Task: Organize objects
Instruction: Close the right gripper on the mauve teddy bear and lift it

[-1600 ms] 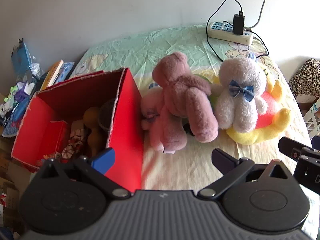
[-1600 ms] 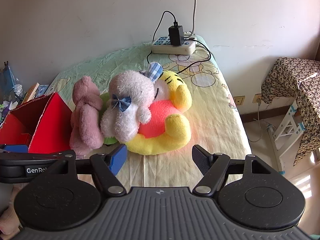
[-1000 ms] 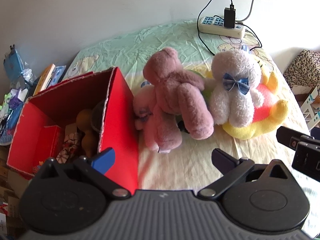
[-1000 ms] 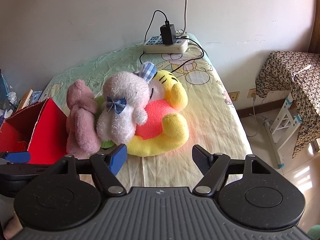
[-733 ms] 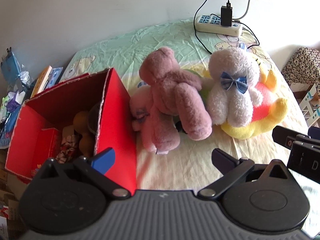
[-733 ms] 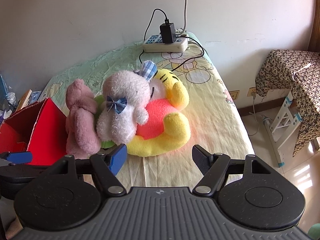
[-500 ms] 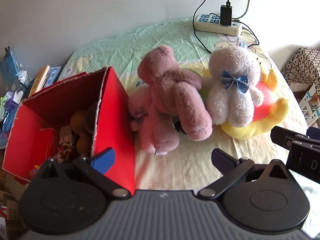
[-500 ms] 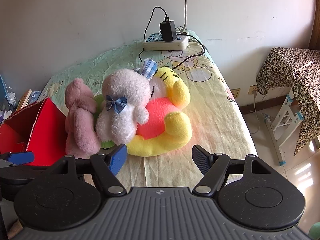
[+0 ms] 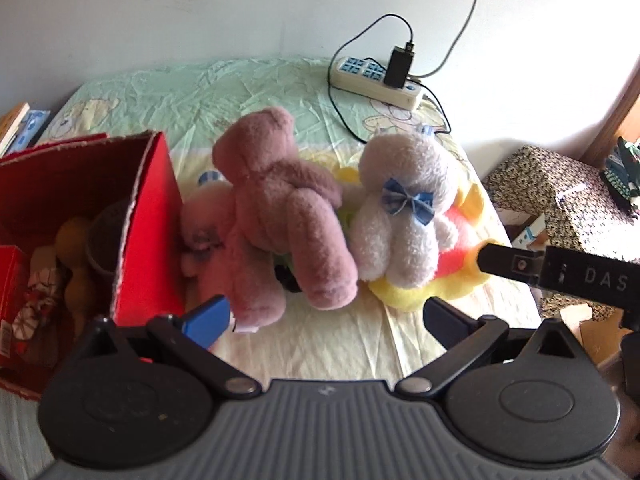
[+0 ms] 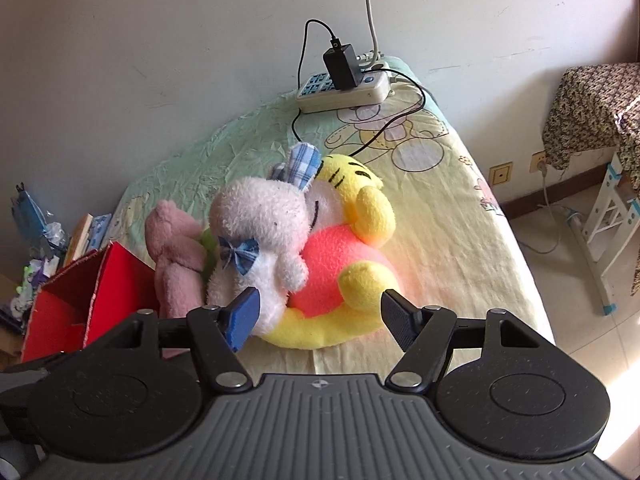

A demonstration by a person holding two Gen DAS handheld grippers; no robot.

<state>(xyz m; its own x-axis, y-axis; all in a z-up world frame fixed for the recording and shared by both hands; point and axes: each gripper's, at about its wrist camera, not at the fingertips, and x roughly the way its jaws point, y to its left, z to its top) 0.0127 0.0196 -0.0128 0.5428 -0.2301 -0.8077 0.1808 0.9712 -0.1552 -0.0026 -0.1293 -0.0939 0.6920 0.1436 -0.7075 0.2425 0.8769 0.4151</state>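
Note:
Several plush toys lie in a heap on the bed. A mauve bear (image 9: 280, 200) lies on a paler pink plush (image 9: 236, 256). A white rabbit with a blue bow (image 9: 404, 216) leans on a yellow and red plush (image 10: 352, 272). An open red box (image 9: 136, 224) holding small items stands to their left. My left gripper (image 9: 324, 316) is open and empty, just short of the pink plush. My right gripper (image 10: 320, 316) is open and empty, close in front of the white rabbit (image 10: 260, 240) and the yellow plush.
A white power strip (image 10: 344, 88) with a black charger and cables lies at the far end of the bed by the wall. Books and clutter (image 10: 80, 236) sit left of the box. A patterned cloth-covered stand (image 10: 592, 108) and a white rack stand on the floor at right.
Both grippers have moved forward toward the plush heap, which now looks larger. The right gripper now reaches into the left wrist view beside the yellow plush. Both stay open.

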